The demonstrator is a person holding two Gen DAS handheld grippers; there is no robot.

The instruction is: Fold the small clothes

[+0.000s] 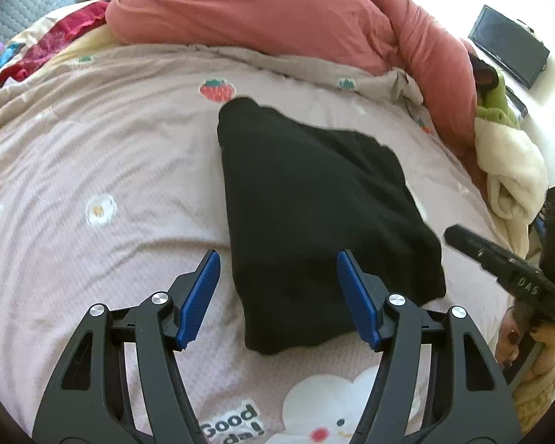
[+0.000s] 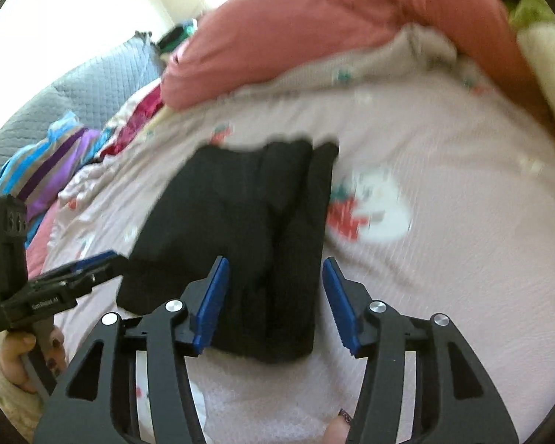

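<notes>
A black garment [image 1: 314, 203] lies folded on the pale pink printed bedsheet [image 1: 111, 170]. In the left wrist view my left gripper [image 1: 277, 270] hovers open over the garment's near left edge; its blue pads hold nothing. The right gripper's black body [image 1: 507, 270] shows at the right edge, held by a hand. In the right wrist view the same black garment [image 2: 240, 229] lies with folds along its right side. My right gripper [image 2: 275, 277] is open above its near end, nothing pinched. The left gripper [image 2: 81, 270] reaches in from the left beside the cloth.
A bunched salmon-pink duvet [image 1: 277, 11] fills the back of the bed. Cream and green fleece [image 1: 507, 155] lies at the right edge, and a dark screen [image 1: 507, 48] stands beyond. Colourful clothes [image 2: 51, 170] are piled at the left by a grey quilted cushion [image 2: 92, 88].
</notes>
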